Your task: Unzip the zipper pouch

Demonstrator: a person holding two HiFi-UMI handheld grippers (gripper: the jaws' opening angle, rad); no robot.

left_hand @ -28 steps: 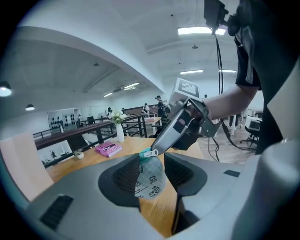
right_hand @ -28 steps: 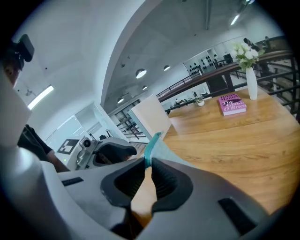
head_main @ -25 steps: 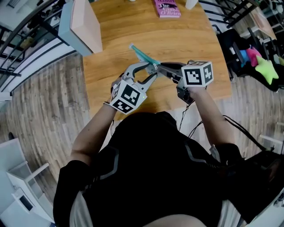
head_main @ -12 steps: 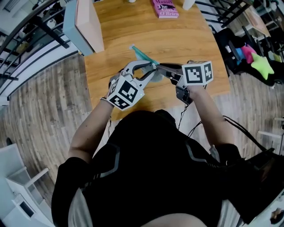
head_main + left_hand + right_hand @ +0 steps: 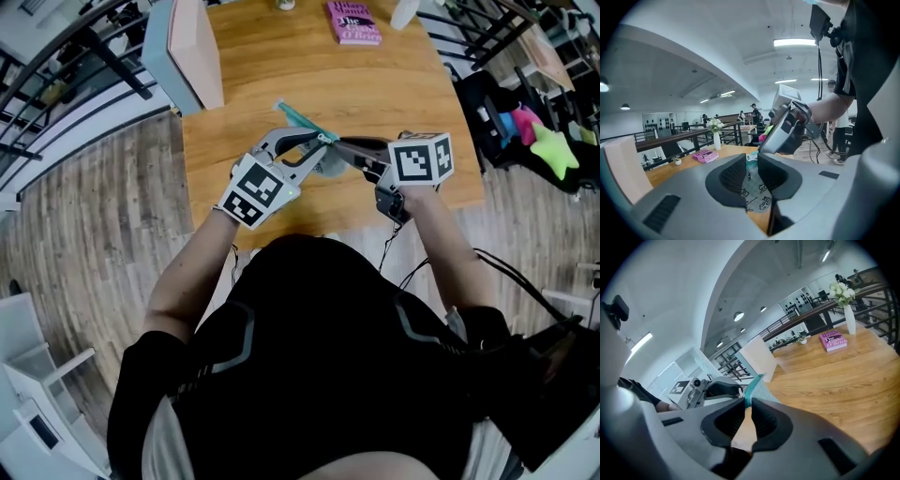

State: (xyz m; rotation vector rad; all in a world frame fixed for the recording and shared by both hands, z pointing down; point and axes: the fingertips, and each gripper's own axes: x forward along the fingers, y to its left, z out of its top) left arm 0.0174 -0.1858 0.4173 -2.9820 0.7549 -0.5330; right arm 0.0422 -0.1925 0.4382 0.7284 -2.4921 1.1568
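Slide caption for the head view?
Above a wooden table, right gripper pinches the teal-zippered grey fabric pouch; left gripper closing its fingers around it.

The head view looks steeply down from above onto the table [image 5: 375,84] in its upper middle. Each gripper view looks close along its own jaws, the left's closing with the pouch [image 5: 757,197] between them, and faces the other: right gripper [image 5: 761,151], left gripper [image 5: 738,392]. All show the book [image 5: 354,21].

One zipper pouch [image 5: 302,122]: pale grey fabric printed with small dark figures, teal zipper edge. Held up off wooden table [image 5: 375,94], teal edge uppermost, slanting.
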